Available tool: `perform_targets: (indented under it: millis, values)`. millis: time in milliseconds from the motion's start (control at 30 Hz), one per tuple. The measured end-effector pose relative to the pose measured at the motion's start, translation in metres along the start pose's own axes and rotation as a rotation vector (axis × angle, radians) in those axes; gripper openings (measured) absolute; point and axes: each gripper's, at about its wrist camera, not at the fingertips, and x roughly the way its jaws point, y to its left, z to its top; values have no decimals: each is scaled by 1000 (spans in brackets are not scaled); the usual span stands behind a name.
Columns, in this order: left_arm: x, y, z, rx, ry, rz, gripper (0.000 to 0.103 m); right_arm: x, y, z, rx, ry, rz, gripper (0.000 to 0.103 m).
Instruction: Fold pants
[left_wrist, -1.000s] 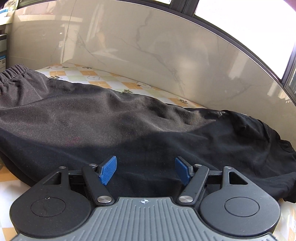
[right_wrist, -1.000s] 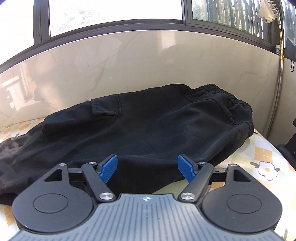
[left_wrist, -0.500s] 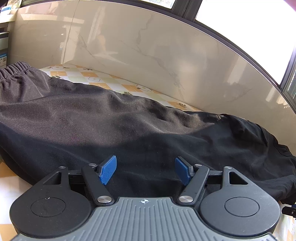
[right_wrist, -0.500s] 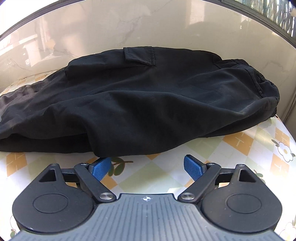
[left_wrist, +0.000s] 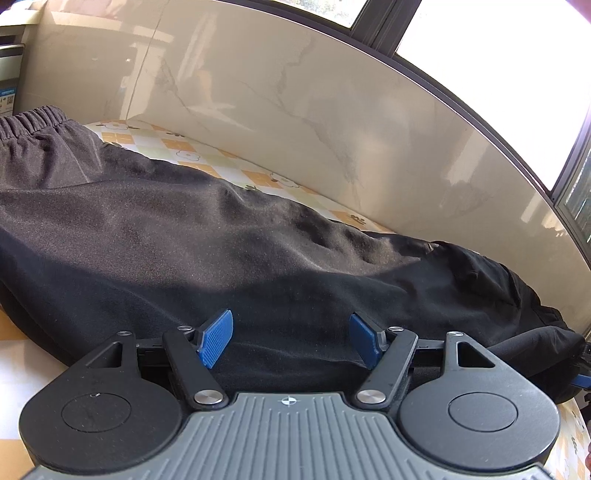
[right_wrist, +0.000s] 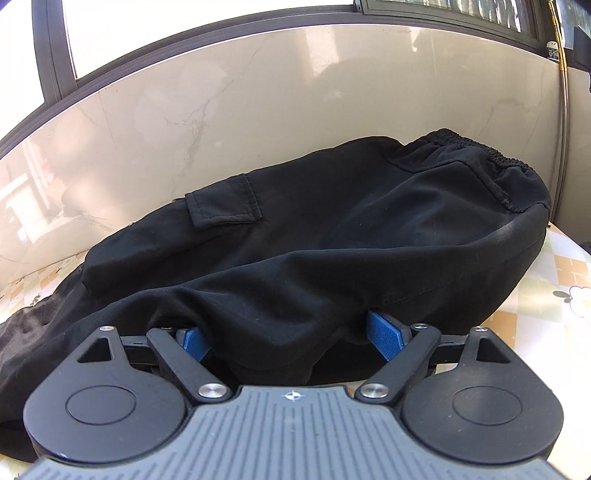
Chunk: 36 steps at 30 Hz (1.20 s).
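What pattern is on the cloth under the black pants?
The tablecloth has orange and pale checks with small white flowers, clearest in the left wrist view.

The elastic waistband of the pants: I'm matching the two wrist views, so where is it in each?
Left wrist view: elastic waistband at the far left edge, upper part.
Right wrist view: elastic waistband at upper right, beyond the flap pocket.
Shared landmark: the marble wall panel behind the black pants.

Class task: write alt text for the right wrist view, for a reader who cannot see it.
Black pants lie heaped on a floral checked tablecloth against a marble wall, cargo pocket flap up. The right gripper stands open, with a fold of their near edge between its blue pads.
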Motion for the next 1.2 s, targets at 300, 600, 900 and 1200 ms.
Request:
perform_targets:
  millis: [300, 600, 900, 1200]
  values:
    - [-1, 2, -1, -8, -4, -7, 72, -10, -5, -16, 22, 5, -47, 86]
    - [-5, 11, 0, -26, -7, -30, 72, -51, -22, -6, 86, -121, -64, 86]
    - [-6, 17, 1, -32, -5, -44, 71, -66, -29, -24, 82, -98, 19, 30]
    - [-6, 18, 1, -27, -3, -43, 72, -101, -39, -43, 136, -38, 171, 8]
